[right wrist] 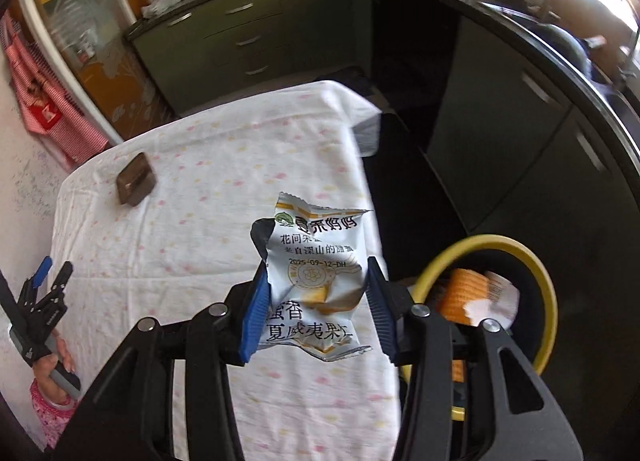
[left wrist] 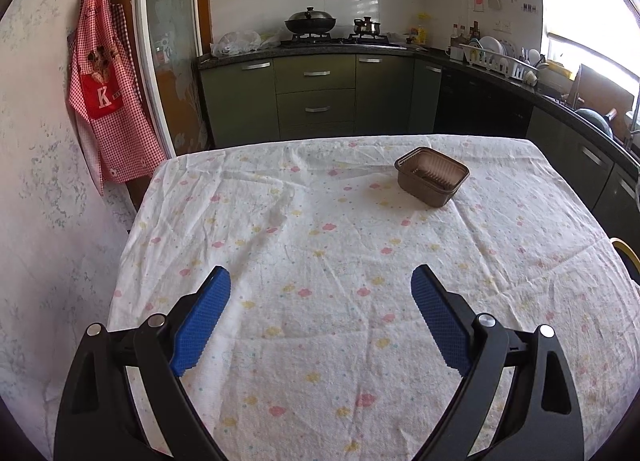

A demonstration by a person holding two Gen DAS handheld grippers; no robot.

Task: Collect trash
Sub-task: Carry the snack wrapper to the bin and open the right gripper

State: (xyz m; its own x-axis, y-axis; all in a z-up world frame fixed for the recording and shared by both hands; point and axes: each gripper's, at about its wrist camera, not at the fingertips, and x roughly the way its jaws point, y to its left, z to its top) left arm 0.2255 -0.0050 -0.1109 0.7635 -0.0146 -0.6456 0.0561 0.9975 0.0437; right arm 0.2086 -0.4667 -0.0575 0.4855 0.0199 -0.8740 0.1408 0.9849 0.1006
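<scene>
Holding a crinkled silver snack wrapper (right wrist: 316, 281) with printed Chinese text and a torn top between its blue pads, right hand-held gripper (right wrist: 318, 301) hangs above the tabletop (right wrist: 208, 221) edge, beside a yellow-rimmed bin (right wrist: 548, 285). Left hand-held gripper (left wrist: 320, 293): spread wide, nothing held. Brown plastic tray (left wrist: 432, 175): on tabletop, far side.

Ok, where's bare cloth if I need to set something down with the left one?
Most of the tablecloth is bare: the whole stretch from the open left gripper up to the brown tray, plus the far left corner by the apron. Crowded only at the tray and off the right edge, where the right gripper holds the wrapper near the yellow-rimmed bin.
</scene>
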